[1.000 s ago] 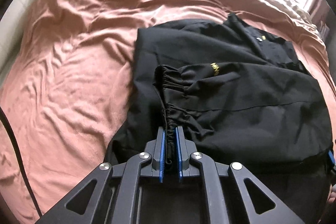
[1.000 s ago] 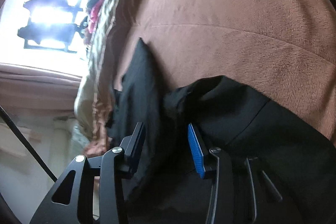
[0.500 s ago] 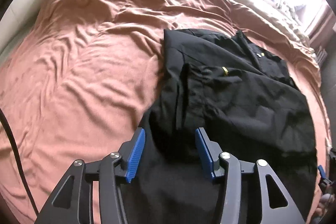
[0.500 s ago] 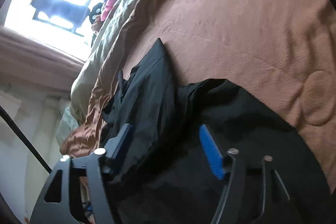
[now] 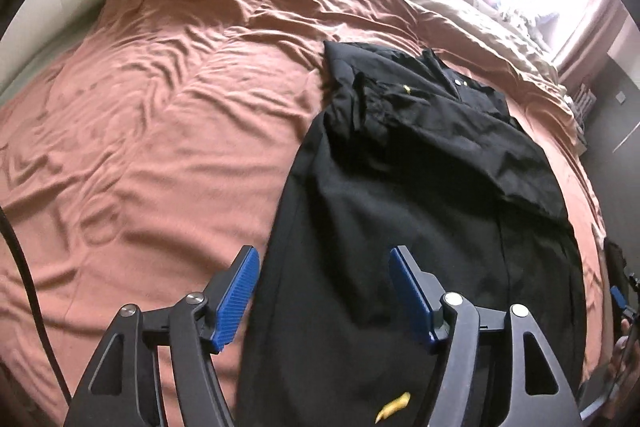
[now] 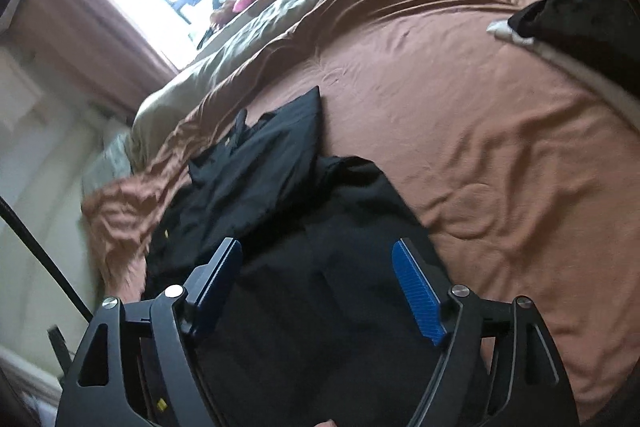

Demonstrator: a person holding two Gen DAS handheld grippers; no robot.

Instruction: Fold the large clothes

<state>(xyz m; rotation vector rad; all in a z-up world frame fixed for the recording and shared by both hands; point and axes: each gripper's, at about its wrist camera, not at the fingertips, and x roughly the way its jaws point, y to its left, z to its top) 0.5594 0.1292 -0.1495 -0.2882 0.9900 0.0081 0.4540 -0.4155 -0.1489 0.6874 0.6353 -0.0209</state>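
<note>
Both the left claw [image 5: 324, 291] and right claw [image 6: 320, 287] hover spread wide above the black garment [image 5: 420, 187].

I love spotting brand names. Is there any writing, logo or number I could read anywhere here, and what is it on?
None can be read.
Small yellow mark near the jacket's chest: too small to read.
Yellow mark near its lower hem: blurred, no letters to make out.
Tiny yellow tag low in the right wrist view: too small to read.
Both grippers, left and right, carry plain blue pads with no text.
</note>
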